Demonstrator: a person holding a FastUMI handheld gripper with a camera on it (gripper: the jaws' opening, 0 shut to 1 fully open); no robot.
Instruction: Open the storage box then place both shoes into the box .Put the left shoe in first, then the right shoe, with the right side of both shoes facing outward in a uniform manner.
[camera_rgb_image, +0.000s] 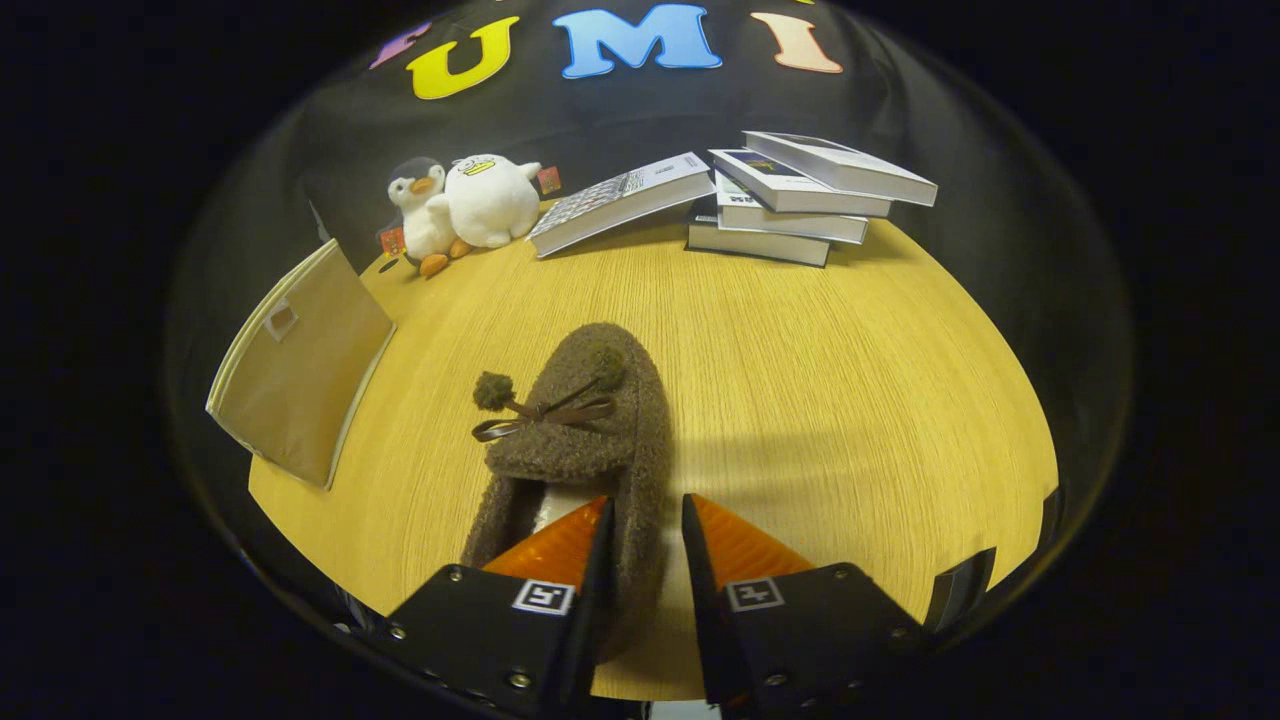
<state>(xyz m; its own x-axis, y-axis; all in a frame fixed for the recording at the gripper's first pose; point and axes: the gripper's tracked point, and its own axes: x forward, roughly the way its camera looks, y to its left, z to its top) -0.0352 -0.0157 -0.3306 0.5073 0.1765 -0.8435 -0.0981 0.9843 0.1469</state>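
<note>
A brown fuzzy shoe (580, 420) with a bow and pompoms lies on the wooden table (850, 400), its toe pointing away from me. My gripper (647, 510) straddles the shoe's right side wall near the heel. One finger is inside the opening and the other outside, and both look pressed on the wall. The beige fabric storage box (300, 370) stands to the left of the shoe, beyond the fingers, showing a flat panel with a small tab. I cannot tell whether it is open.
Two plush birds (465, 205) sit at the far left of the table. One book (620, 200) leans against a stack of books (800, 195) at the back. Bare tabletop lies to the right of the shoe.
</note>
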